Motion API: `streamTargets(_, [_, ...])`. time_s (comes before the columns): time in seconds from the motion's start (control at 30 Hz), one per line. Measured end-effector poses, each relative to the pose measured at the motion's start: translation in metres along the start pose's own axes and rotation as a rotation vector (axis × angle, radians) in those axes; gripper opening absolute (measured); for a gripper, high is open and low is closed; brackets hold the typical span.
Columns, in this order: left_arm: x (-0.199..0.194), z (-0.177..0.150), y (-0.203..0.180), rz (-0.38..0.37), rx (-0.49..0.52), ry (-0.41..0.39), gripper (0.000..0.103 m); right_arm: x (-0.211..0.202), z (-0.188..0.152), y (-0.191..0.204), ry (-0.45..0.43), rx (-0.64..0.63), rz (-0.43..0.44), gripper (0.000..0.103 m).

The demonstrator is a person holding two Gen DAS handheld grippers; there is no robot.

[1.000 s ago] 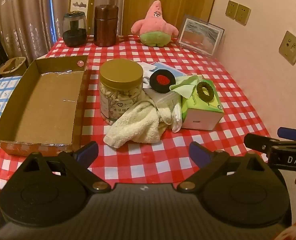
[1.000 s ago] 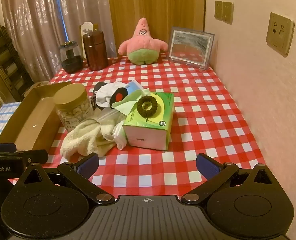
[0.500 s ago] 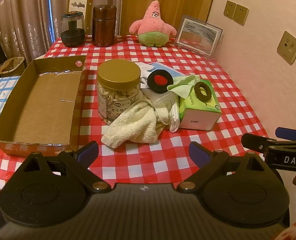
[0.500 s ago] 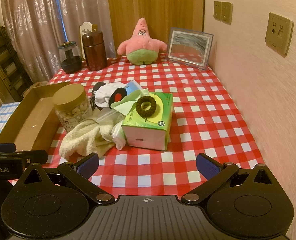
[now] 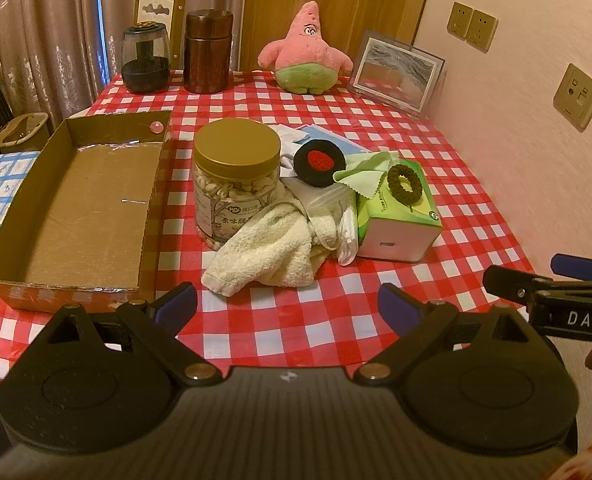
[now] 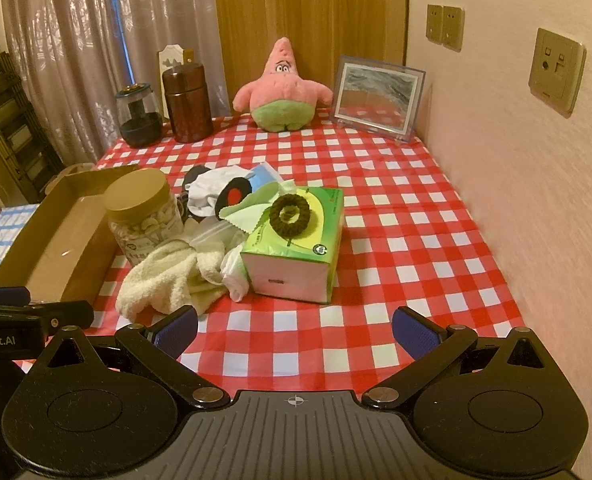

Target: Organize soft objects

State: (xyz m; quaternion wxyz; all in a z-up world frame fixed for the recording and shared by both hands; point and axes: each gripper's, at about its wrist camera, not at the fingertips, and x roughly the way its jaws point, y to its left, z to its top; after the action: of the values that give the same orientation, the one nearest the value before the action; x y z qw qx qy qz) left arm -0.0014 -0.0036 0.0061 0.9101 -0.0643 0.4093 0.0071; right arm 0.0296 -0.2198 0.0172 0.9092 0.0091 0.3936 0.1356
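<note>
Left gripper (image 5: pixel 287 306): bottom centre of its own view, blue fingers spread wide, nothing between them, hanging over the near edge of the checkered tablecloth (image 5: pixel 379 132).
Right gripper (image 6: pixel 294 330): same deal, bottom centre of its view, fingers wide apart and holding nothing; also pokes in at the right edge of the left view.
Cream towel (image 5: pixel 264 254): crumpled, middle of the frame, leaning against the nut jar (image 5: pixel 236 180) and touching the white cloth beside it.
Tissue box (image 6: pixel 296 244): green top, centre of the right view, just right of the towel pile.
Hair scrunchie (image 6: pixel 289 214): dark ring lying flat on top of the tissue box.
Green cloth (image 5: pixel 365 172): draped over the far-left corner of the box.
Black pad with red middle (image 5: pixel 319 161): tilted, right behind the green cloth, resting on the white and blue fabric heap.
Cardboard tray (image 5: pixel 36 184): left side of frame, open, bare inside.
Pink starfish plush (image 5: pixel 305 52): upper centre, sitting upright at the far end, well apart from the pile.
Far end extras: brown canister (image 5: pixel 208 52) and glass jar (image 5: pixel 144 58) upper left, picture frame (image 5: pixel 395 70) upper right by the wall.
</note>
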Motion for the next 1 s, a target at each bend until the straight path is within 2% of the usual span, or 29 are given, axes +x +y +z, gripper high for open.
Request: streamTargets(1.0, [-0.0011,-0.0002,-0.0008,-0.003,-0.003,-0.001,0.096,0.0024,0.0001,-0.0032,0.001,-0.002,-0.002,0.103])
